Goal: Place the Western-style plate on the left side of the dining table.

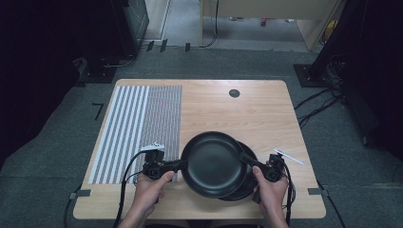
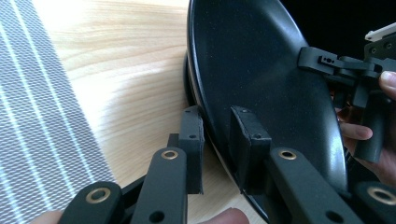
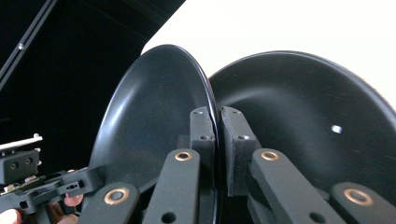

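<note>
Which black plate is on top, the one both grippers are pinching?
The upper black plate, lying more to the left. Both grippers pinch its rim, while the lower plate only peeks out underneath at the right.

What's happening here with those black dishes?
A person sits at a wooden table with a two-jaw gripper in each hand. The left gripper and the right gripper are both shut on the rim of the upper black plate, one at each side. It sits over a second black plate that peeks out beneath it at the right. A striped grey mat lies on the table to the left.
</note>
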Demonstrator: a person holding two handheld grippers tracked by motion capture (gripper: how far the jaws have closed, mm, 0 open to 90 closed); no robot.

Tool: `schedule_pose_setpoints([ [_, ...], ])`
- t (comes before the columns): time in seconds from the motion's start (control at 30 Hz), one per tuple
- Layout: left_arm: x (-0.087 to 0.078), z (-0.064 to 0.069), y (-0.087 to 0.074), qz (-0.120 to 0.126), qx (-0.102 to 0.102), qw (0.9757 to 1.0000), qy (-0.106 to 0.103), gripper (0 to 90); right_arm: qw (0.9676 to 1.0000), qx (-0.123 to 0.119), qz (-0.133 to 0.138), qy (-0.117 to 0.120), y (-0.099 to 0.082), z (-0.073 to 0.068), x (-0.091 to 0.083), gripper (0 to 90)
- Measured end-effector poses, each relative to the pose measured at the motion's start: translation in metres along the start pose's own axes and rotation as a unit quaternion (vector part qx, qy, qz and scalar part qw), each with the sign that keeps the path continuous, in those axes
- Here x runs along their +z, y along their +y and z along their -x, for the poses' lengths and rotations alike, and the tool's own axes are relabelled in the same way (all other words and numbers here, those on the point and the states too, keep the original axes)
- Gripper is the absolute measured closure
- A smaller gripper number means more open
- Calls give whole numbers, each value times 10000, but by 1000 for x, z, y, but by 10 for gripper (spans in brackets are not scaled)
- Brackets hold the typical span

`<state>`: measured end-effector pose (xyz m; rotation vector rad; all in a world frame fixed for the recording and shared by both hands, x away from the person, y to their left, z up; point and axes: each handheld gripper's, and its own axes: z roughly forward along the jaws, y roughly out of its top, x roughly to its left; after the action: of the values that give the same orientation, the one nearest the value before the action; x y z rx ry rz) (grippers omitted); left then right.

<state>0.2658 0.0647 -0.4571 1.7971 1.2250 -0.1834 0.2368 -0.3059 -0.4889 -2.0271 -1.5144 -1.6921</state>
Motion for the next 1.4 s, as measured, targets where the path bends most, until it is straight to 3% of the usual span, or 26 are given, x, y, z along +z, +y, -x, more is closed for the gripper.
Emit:
schedule_pose_setpoints([
  [0.5, -29, -21, 10, 281, -97, 9993, 205, 761, 9997, -20, -223, 136, 4, -23, 36, 846],
  [0.7, -43, -34, 15, 414, -246, 9988, 127, 762, 9993, 58, -296, 229, 4, -32, 52, 846],
  [1.0, -62, -48, 20, 583, -335, 9975, 197, 767, 9990, -31, -353, 281, 6, -53, 73, 845],
  [1.27, -76, -59, 23, 751, -403, 9954, 430, 775, 9984, -69, -459, 317, 6, -67, 94, 845],
  [1.4, -84, -68, 24, 818, -485, 9946, 416, 777, 9980, -63, -522, 350, 5, -74, 104, 845],
])
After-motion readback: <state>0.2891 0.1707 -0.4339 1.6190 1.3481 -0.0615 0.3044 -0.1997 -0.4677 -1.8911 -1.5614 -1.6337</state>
